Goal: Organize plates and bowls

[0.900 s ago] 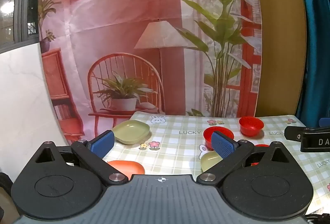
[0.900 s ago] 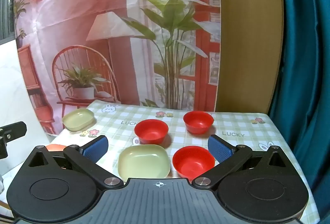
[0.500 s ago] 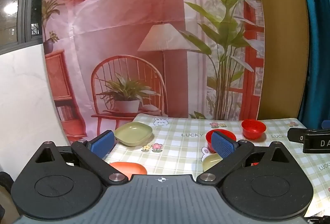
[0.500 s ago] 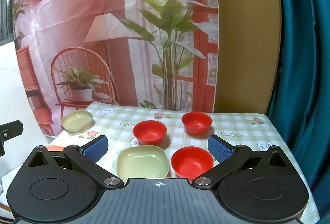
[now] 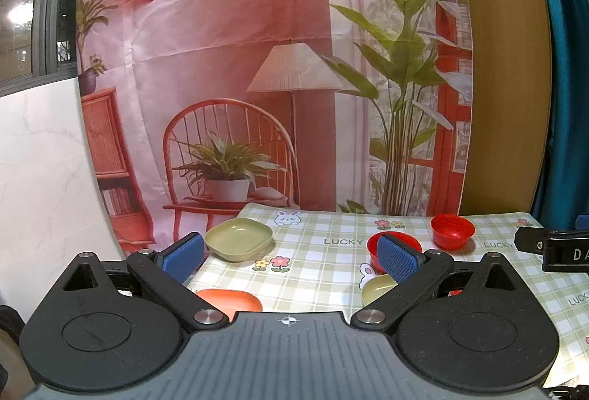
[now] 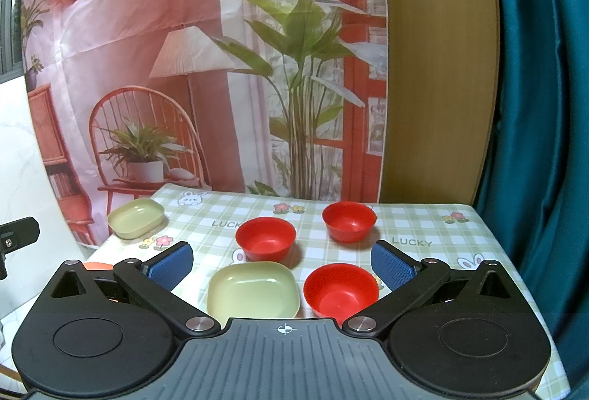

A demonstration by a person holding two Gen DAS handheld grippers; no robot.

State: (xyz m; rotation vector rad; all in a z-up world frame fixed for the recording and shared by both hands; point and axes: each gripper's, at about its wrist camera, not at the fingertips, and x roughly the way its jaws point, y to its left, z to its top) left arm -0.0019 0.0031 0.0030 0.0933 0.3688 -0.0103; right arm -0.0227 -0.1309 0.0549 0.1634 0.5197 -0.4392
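Nothing on the table has shifted; your left tongs (image 5: 291, 254) and right tongs (image 6: 281, 263) gape empty; pinch that light, slick red bowl (image 6: 341, 287) by its three o'clock rim

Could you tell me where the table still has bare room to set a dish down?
Bare cloth runs between the far green plate and the far-left red bowl, and along the right edge past the far-right red bowl. It is crowded in the middle, where the near green plate and near red bowl sit close together.
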